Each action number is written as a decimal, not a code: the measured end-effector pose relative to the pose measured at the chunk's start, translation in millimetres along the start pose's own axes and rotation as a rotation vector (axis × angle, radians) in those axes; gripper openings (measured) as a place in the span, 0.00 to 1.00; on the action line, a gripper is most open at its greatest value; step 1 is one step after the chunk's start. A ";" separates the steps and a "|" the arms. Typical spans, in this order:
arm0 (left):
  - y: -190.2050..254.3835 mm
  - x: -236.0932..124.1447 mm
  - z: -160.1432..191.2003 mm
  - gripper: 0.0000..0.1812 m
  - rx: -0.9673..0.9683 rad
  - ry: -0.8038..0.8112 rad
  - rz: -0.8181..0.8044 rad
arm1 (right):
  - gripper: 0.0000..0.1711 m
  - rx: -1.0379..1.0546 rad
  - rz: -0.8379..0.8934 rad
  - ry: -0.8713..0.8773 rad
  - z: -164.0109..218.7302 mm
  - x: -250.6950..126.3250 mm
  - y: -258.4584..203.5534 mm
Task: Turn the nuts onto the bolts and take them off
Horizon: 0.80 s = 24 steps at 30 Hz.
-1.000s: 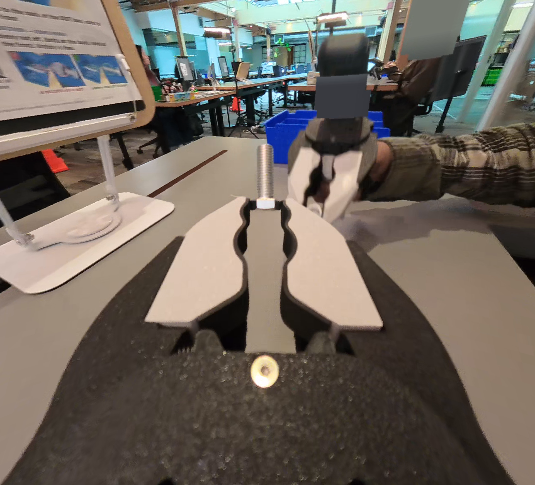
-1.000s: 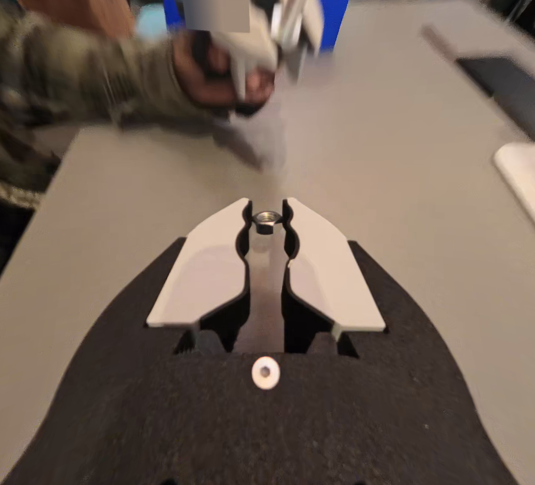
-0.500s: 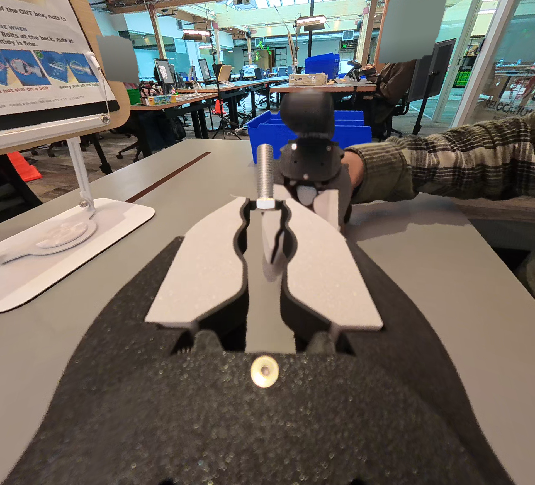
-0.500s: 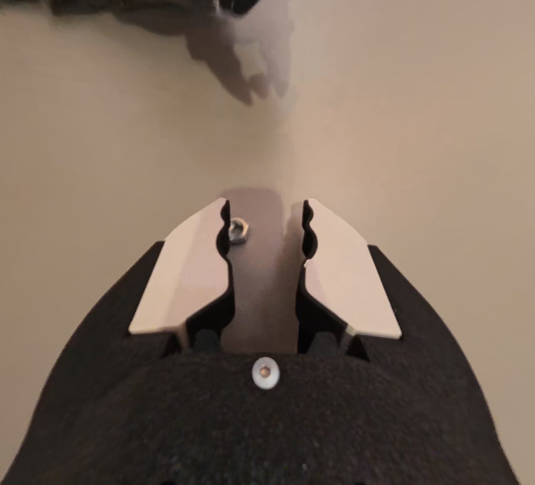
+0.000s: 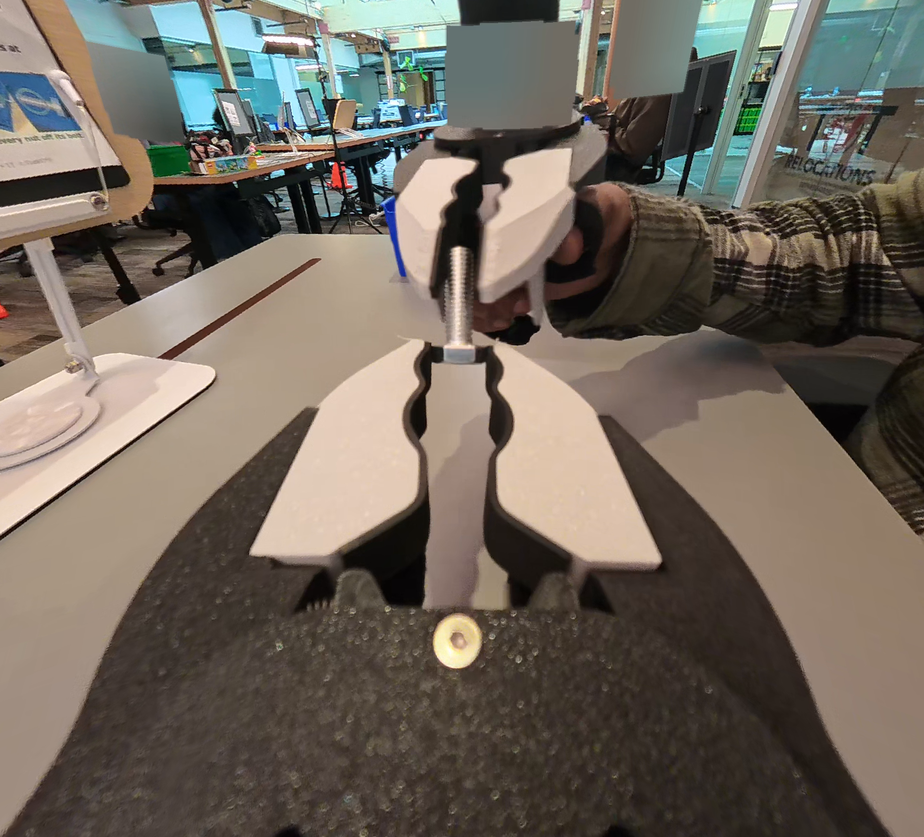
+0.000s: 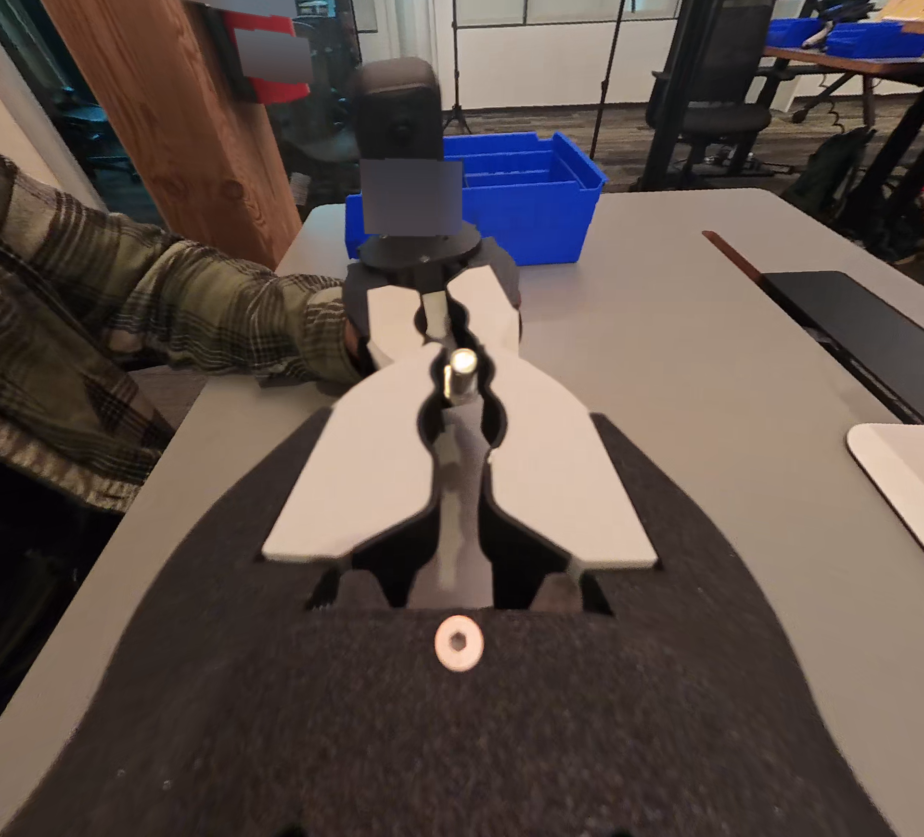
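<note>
My left gripper (image 5: pixel 458 355) is shut on the square head of a silver bolt (image 5: pixel 459 293) and holds it upright above the grey table (image 5: pixel 700 438). My right gripper (image 5: pixel 475 298) faces it from the far side, with its white fingers closed around the bolt's upper threads. In the right wrist view the bolt's top end (image 6: pixel 462 363) stands between my right gripper's fingertips (image 6: pixel 462 378). A sliver of the silver nut (image 6: pixel 449 383) shows beside it; the rest is hidden. The left gripper (image 6: pixel 435 313) shows just behind.
A blue bin (image 6: pixel 525 213) stands at the table's far edge and also shows in the left wrist view (image 5: pixel 395 233). A sign stand with a white base (image 5: pixel 100 393) is on the left. A black pad (image 6: pixel 850 313) lies on the right. Plaid sleeves (image 5: pixel 750 273) reach in. Left and right tips are no more than a few centimetres apart.
Half a second ago my right gripper was open, pointing down at the table with the nut against one finger. It has swung up and closed around the bolt's top. The left gripper kept hold of the bolt.
</note>
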<state>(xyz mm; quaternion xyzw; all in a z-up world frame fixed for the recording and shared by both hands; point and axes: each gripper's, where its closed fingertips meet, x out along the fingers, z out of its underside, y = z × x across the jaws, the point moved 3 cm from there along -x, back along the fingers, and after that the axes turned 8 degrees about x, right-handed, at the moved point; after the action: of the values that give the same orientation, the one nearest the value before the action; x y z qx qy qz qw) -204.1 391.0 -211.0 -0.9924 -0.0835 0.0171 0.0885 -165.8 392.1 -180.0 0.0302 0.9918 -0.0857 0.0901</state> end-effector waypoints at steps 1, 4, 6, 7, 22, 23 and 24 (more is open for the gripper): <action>1.3 0.9 0.1 0.11 0.004 -0.002 0.005 | 0.05 -0.007 -0.003 -0.002 -0.4 0.0 -0.1; 1.8 2.3 2.7 0.11 -0.001 -0.024 0.011 | 0.05 -0.005 0.006 -0.064 1.5 1.0 0.4; 2.2 4.7 8.1 0.11 -0.025 -0.062 0.032 | 0.05 -0.028 0.027 -0.162 5.7 1.1 2.4; 2.3 6.2 10.8 0.11 -0.033 -0.081 0.037 | 0.05 -0.037 0.031 -0.203 7.3 1.2 2.7; 10.0 9.3 12.8 0.11 0.020 -0.102 0.070 | 0.05 -0.021 -0.009 -0.342 18.3 -2.1 1.0; 10.0 8.7 12.5 0.11 0.015 -0.097 0.074 | 0.05 -0.020 -0.011 -0.338 17.8 -1.8 0.8; 9.8 8.4 12.1 0.11 0.007 -0.093 0.077 | 0.05 -0.022 -0.012 -0.336 17.3 -1.8 0.7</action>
<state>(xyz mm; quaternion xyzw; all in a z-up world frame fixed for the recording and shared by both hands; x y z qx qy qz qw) -194.8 385.0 -224.8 -0.9927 -0.0492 0.0669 0.0875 -161.0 389.7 -196.6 0.0084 0.9638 -0.0790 0.2546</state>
